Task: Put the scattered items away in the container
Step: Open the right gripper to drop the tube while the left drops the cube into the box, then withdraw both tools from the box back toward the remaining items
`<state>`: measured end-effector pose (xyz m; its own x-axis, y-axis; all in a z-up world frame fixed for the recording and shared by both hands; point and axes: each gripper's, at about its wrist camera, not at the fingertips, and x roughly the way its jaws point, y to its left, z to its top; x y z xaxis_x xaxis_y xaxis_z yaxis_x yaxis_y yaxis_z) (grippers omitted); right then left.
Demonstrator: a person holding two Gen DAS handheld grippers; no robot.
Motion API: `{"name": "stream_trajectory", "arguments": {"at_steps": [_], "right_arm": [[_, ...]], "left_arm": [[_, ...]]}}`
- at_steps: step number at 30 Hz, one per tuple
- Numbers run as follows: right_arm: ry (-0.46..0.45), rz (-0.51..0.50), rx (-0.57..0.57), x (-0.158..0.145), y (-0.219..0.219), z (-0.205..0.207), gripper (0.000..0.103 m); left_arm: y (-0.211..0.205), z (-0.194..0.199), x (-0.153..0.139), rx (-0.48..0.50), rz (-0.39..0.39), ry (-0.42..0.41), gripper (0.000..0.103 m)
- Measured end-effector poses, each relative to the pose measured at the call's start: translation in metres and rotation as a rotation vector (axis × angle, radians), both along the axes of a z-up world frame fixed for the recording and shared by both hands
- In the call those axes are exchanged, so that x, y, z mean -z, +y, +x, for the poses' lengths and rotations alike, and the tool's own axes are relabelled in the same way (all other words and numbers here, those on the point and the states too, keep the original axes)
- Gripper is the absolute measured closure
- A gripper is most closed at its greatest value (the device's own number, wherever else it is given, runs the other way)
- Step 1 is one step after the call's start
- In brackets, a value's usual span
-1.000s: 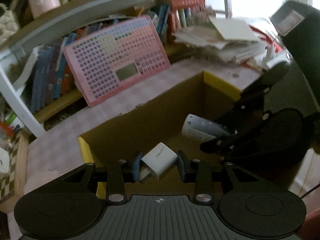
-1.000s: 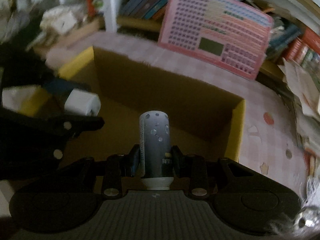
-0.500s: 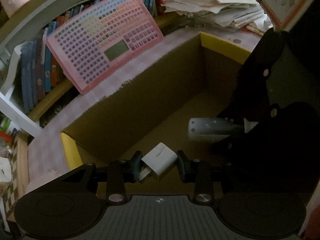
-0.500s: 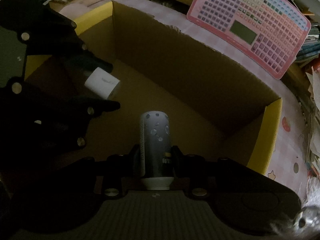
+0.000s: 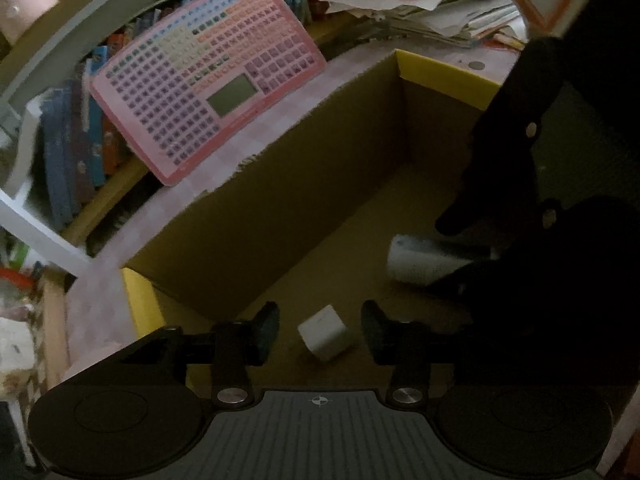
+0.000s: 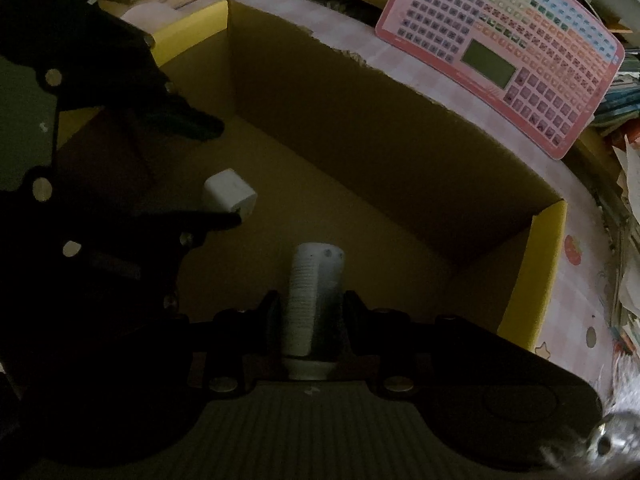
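Both grippers reach down inside a yellow-edged cardboard box (image 5: pixel 440 70), which also shows in the right wrist view (image 6: pixel 548 248). My left gripper (image 5: pixel 320 326) is open; the white charger cube (image 5: pixel 326 332) lies free on the box floor between its fingers and also shows in the right wrist view (image 6: pixel 230 194). My right gripper (image 6: pixel 310 312) still flanks the grey dotted bottle (image 6: pixel 314 296), its fingers slightly parted from it. In the left wrist view the bottle (image 5: pixel 420 258) lies low in the box beside the dark right gripper.
A pink keyboard-like toy board (image 5: pixel 208 96) leans against the bookshelf behind the box, also in the right wrist view (image 6: pixel 516 52). Books (image 5: pixel 76 148) and piled papers (image 5: pixel 420 4) lie beyond. The table has a pink checked cover (image 6: pixel 576 280).
My left gripper opened and the charger cube dropped to the box floor. Both grippers moved lower into the box. The bottle rotated and the right fingers loosened.
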<state>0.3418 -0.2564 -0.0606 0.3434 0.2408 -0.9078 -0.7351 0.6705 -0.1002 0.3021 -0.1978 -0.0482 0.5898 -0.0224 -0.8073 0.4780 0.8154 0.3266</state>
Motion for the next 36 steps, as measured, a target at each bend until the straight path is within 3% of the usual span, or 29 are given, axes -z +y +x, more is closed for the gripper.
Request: {"name": "stream_trajectory", "arguments": {"at_steps": [2,10,14,17,27,36], "right_arm": [[-0.009,0.011,0.005,-0.002,-0.001,-0.001,0.059],[-0.083,0.102,0.048,-0.026,-0.015,-0.014,0.052],[-0.152,0.164,0.09,-0.047,-0.027,-0.031,0.039],[-0.196,0.219,0.137,-0.061,-0.036,-0.04,0.036],[-0.378,0.361,0.353,-0.106,-0.06,-0.088,0.023],[-0.428,0.385,0.516,-0.113,-0.055,-0.149,0.019]], "left_arm": [[0.002,-0.001,-0.002,-0.015,-0.007,-0.025,0.048],[0.016,-0.014,-0.022,-0.114,-0.073,-0.137,0.033],[0.026,-0.029,-0.04,-0.162,-0.133,-0.19,0.026],[0.034,-0.043,-0.053,-0.181,-0.168,-0.226,0.021],[0.058,-0.106,-0.094,-0.144,-0.295,-0.348,0.011],[0.1,-0.158,-0.109,-0.132,-0.344,-0.392,0.008]]}}
